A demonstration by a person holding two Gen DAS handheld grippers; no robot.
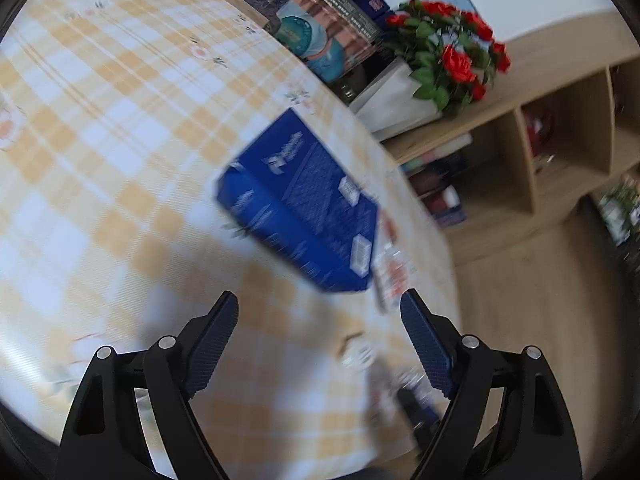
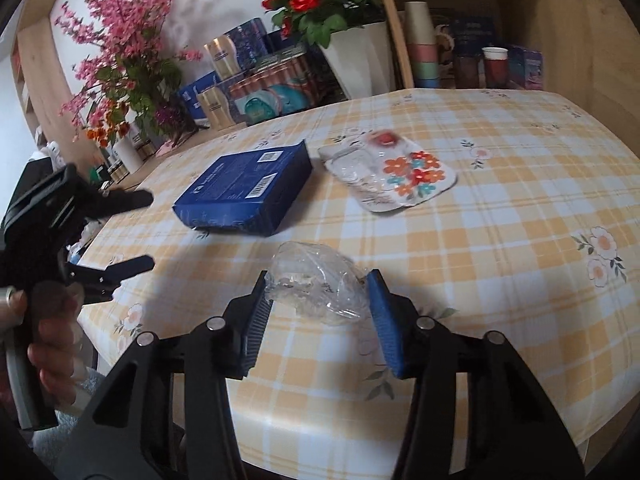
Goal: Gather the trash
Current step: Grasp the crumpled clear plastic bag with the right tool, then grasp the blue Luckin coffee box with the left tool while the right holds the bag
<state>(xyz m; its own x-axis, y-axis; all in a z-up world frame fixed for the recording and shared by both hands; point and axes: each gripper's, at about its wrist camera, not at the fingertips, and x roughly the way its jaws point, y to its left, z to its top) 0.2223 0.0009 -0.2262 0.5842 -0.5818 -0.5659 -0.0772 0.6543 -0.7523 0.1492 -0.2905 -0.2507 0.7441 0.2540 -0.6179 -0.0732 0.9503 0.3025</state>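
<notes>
A flat blue box (image 1: 300, 204) (image 2: 244, 188) lies on the yellow checked tablecloth (image 2: 500, 208). My left gripper (image 1: 320, 304) is open and empty, just short of the box; it also shows at the left of the right wrist view (image 2: 146, 230). A flowered plastic blister pack (image 2: 390, 174) lies right of the box, blurred in the left wrist view (image 1: 394, 276). My right gripper (image 2: 318, 280) has its blue pads on both sides of a crumpled clear plastic wrapper (image 2: 316, 282), which fills the gap between them.
Red roses in a white pot (image 2: 356, 52) and pink flowers (image 2: 124, 52) stand behind the table with boxes (image 2: 256, 80). Stacked cups (image 2: 422, 46) sit on wooden shelving (image 1: 560, 152). The table's near edge (image 2: 400, 452) lies close below my right gripper.
</notes>
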